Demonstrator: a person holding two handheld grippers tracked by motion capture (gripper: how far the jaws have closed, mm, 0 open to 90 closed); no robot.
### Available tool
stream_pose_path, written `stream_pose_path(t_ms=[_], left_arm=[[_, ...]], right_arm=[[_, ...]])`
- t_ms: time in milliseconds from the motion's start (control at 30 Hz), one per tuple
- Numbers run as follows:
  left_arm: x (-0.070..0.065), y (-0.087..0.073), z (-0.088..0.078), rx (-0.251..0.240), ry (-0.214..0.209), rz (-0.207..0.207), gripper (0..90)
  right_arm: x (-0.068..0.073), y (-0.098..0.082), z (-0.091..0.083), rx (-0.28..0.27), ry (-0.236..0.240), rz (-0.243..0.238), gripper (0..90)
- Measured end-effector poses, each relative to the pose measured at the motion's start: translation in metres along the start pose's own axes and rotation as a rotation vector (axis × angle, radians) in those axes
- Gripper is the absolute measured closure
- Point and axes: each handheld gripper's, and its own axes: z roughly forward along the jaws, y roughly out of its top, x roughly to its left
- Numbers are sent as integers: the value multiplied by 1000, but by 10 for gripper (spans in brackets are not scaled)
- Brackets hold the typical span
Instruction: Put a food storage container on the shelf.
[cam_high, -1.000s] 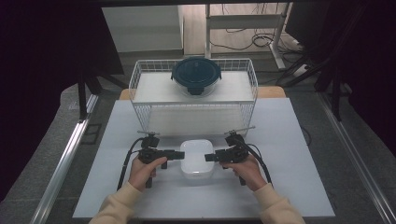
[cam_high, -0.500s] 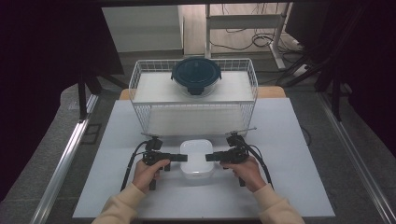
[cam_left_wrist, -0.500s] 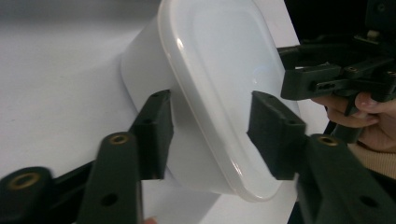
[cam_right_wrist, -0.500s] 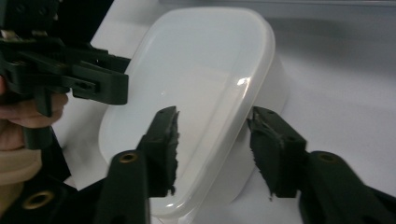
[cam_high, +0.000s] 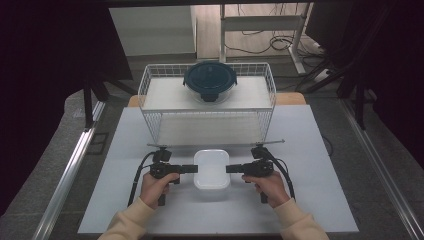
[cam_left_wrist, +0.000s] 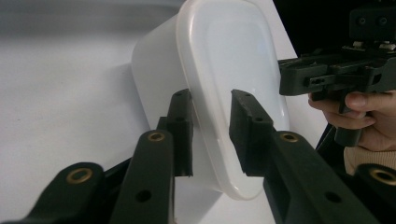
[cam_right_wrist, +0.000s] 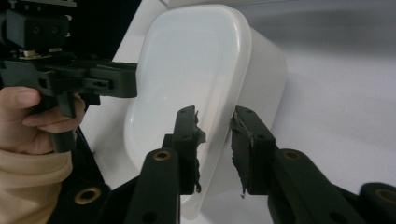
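A white lidded plastic box (cam_high: 211, 170) lies on the white table (cam_high: 310, 200) between my two grippers. My left gripper (cam_high: 194, 169) reaches in from the box's left side. In the left gripper view its jaws (cam_left_wrist: 210, 112) stand open astride the lid's rim (cam_left_wrist: 224, 56), with a gap on each side. My right gripper (cam_high: 230, 169) comes in from the box's right side. It is open too, and its worn pads (cam_right_wrist: 212, 126) straddle the opposite rim of the box (cam_right_wrist: 187, 60). Each gripper view also shows the other hand and its gripper beyond the box.
A white wire basket (cam_high: 207, 111) stands just behind the box, across the table's far half. A round glass container with a dark blue clip lid (cam_high: 210, 80) sits at the basket's back. Bare table lies to the left, right and front of the hands.
Almost nothing has moved. Both grippers have crept slightly inward along the box's sides, and the box stays where it was.
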Motion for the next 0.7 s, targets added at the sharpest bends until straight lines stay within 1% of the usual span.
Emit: stream_pose_path(t_ms=[33, 67, 133, 233, 300, 433, 567, 633, 700], left_arm=[[0, 0, -2, 4, -6, 8, 724], [-2, 0, -3, -2, -10, 8, 734], [-4, -1, -5, -9, -13, 16, 753], [-6, -1, -7, -17, -21, 18, 779], [-6, -1, -8, -20, -18, 24, 789], [-7, -1, -9, -17, -17, 26, 794], [-9, -1, -13, -30, -25, 38, 796], [-12, -1, -16, -38, -28, 49, 797], [-17, 0, -20, -49, -24, 73, 798]], right_arm=[[1, 0, -1, -4, 4, -3, 729], [1, 0, -3, -8, 3, -13, 741], [2, -1, -5, -21, 1, -19, 760], [3, -1, -7, -26, -6, -21, 772], [4, -1, -7, -32, -7, -25, 782], [7, -2, -7, -32, -18, -50, 783], [9, -2, -8, -38, -19, -69, 783], [12, -1, -11, -47, -19, -82, 783], [17, 0, -14, -56, -22, -101, 783]])
